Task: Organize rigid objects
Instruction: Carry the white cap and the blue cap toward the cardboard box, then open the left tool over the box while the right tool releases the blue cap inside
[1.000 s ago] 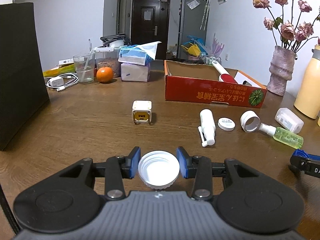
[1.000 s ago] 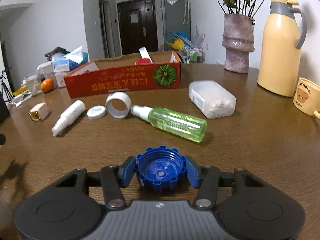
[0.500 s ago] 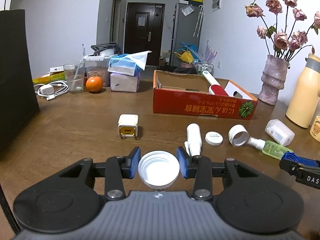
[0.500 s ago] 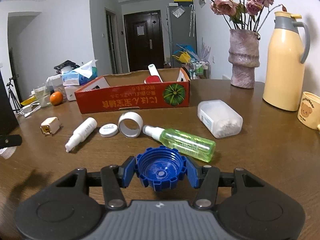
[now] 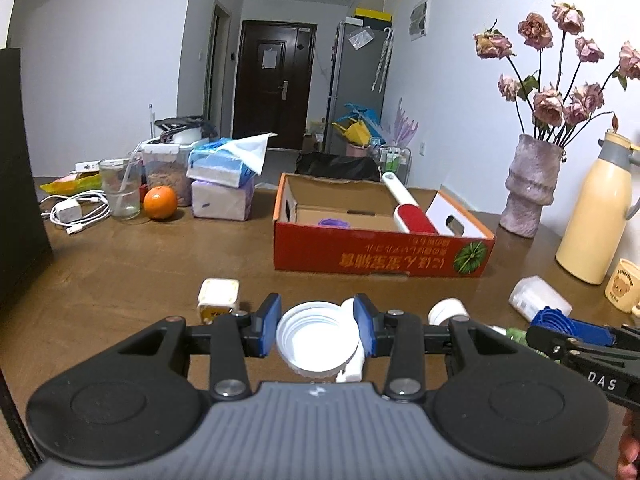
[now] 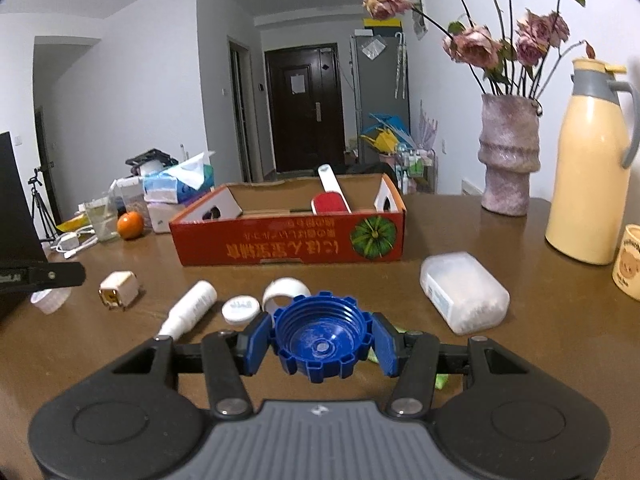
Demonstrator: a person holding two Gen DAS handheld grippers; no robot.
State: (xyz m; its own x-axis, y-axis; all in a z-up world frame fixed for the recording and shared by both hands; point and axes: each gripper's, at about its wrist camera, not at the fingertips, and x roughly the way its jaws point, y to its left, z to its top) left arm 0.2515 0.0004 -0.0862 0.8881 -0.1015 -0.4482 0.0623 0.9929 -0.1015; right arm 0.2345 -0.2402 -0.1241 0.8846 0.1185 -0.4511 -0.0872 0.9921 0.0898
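Left hand-held gripper [image 5: 316, 330]: clenched on white cap [image 5: 318, 342], blue pads pressing its rim from both sides, open side up, carried clear of desk [image 5: 120, 276]. Right hand-held gripper [image 6: 323, 340]: clenched on blue ridged cap [image 6: 323, 336], open side up, likewise clear of desk.

Placed relative to red cardboard box [image 6: 288, 242]:
- Just in front of box, lying on desk: white spray bottle [image 6: 192, 308], small white round lid [image 6: 241, 309], white ring [image 6: 286, 290].
- In front and to left: cream cube adapter [image 6: 118, 286].
- In front and to right: clear plastic container [image 6: 464, 292] on its side.
- Green bottle [image 6: 440, 380] mostly hidden behind right gripper.
- Inside box, leaning on far rim: red-and-white lint roller [image 6: 331, 196]; purple item [image 5: 334, 223] on box floor.
- Left of box, well apart: orange [image 5: 160, 203], glass [image 5: 120, 188], tissue packs [image 5: 224, 184].
- Right of box: vase [image 6: 508, 156], cream thermos [image 6: 590, 168], bear mug [image 5: 622, 285].
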